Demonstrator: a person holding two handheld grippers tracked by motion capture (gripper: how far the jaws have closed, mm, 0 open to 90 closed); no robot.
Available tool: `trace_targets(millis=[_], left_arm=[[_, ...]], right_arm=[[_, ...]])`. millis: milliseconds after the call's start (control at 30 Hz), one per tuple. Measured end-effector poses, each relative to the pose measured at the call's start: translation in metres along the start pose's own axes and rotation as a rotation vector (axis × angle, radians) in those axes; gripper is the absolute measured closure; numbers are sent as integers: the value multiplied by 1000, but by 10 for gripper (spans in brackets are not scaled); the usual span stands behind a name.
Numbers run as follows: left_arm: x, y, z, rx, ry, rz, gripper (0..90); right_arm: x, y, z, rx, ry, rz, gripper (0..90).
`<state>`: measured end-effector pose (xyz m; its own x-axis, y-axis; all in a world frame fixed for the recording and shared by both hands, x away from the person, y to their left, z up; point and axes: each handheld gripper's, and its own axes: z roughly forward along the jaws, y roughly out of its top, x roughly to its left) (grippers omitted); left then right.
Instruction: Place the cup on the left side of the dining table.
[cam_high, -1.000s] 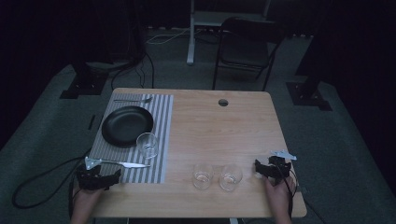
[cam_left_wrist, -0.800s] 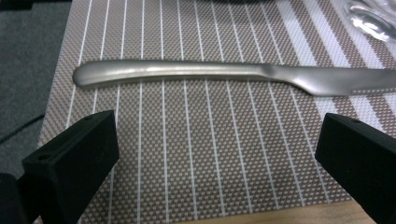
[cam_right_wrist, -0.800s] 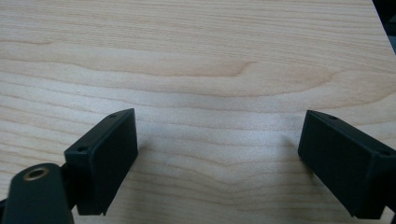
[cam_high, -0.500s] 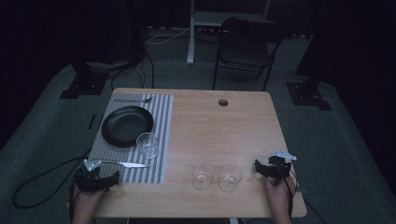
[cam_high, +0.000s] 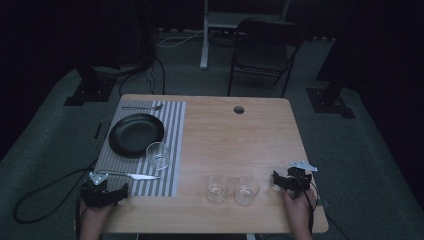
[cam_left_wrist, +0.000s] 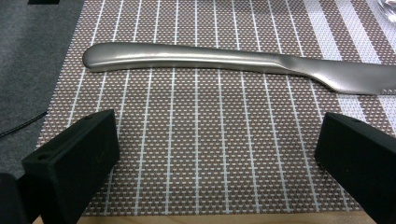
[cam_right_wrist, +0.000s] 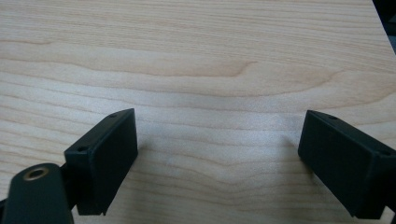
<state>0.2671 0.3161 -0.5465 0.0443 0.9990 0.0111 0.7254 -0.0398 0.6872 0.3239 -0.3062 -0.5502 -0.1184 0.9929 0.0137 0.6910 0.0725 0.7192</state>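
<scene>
Nearest the person's edge of the pale wooden worktop (cam_high: 225, 130), the left claw (cam_high: 106, 194) rests low at the front of the grey-and-white striped woven placemat (cam_high: 172, 145), jaws spread wide and holding nothing. Just beyond its jaws lies the brushed steel table knife (cam_left_wrist: 233, 63), flat on the mat, handle to the left in the left gripper view, apart from both jaws. At the right front corner the right claw (cam_high: 291, 181) sits on bare wood, jaws wide apart and empty. Two clear drinking glasses (cam_high: 233, 189) stand between the claws. Farther along the mat stand a third clear glass (cam_high: 158, 155), a round black plate (cam_high: 136, 134) and a metal fork (cam_high: 142, 107).
</scene>
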Motion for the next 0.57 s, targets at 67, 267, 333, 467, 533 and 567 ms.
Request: trace_targets(millis=[67,267,333,467,533,567], left_arm=[[1,0,0,-1,-8,6,2],[1,0,0,0,-7,7,2],[1,0,0,-1,-6,7,2],[1,0,0,0,-7,7,2],[1,0,0,0,-7,7,2],[1,0,0,0,-7,7,2]], right_arm=[[0,0,0,0,0,0,114],[0,0,0,0,0,0,115],[0,0,0,0,0,0,114],[0,0,0,0,0,0,115],[0,0,0,0,0,0,115],[0,0,0,0,0,0,114]])
